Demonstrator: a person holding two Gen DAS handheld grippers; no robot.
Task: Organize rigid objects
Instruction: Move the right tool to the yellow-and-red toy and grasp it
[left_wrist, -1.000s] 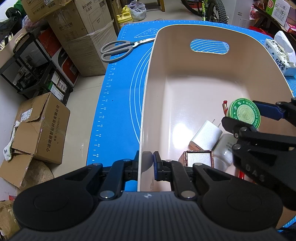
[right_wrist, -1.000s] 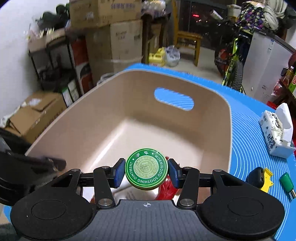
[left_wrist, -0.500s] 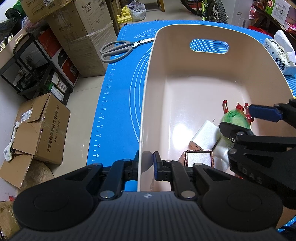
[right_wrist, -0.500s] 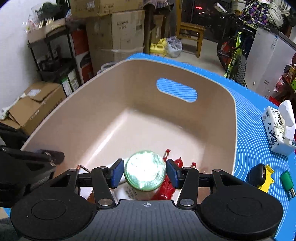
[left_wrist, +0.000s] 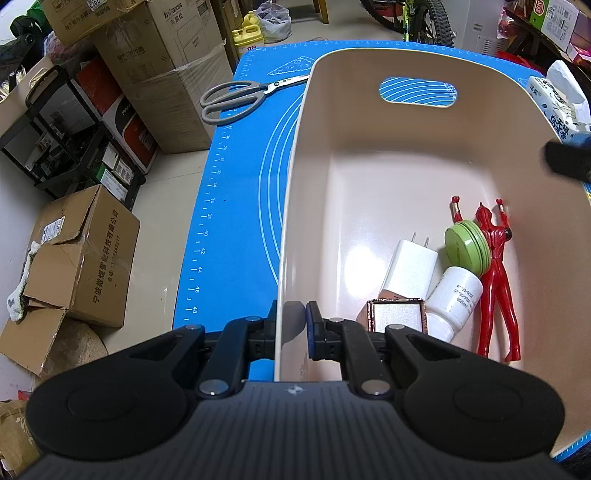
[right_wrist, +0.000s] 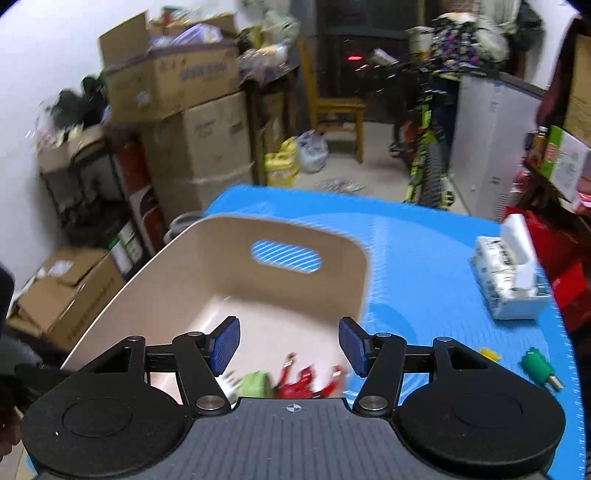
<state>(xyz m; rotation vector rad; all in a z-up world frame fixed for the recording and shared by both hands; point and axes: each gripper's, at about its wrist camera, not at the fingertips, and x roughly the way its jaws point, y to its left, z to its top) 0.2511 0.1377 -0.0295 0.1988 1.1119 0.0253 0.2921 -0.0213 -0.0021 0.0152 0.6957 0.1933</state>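
A beige bin (left_wrist: 369, 177) stands on the blue mat (left_wrist: 236, 192). My left gripper (left_wrist: 291, 323) is shut on the bin's near left wall. In the bin lie a green ointment tin (left_wrist: 466, 246), a red toy figure (left_wrist: 493, 273), a white charger (left_wrist: 410, 267), a white bottle (left_wrist: 456, 299) and a small framed square (left_wrist: 397, 316). My right gripper (right_wrist: 290, 341) is open and empty, raised above the bin (right_wrist: 207, 266); the tin (right_wrist: 255, 384) and figure (right_wrist: 303, 382) show below it.
Grey scissors (left_wrist: 240, 96) lie on the mat left of the bin. A tissue pack (right_wrist: 508, 280), a green plug (right_wrist: 537, 367) and a yellow piece (right_wrist: 489, 354) lie right of it. Cardboard boxes (left_wrist: 81, 254) and shelves stand on the floor at left.
My right gripper opened and let the green tin drop into the bin, then rose and pulled back to the right. The left gripper has not moved.
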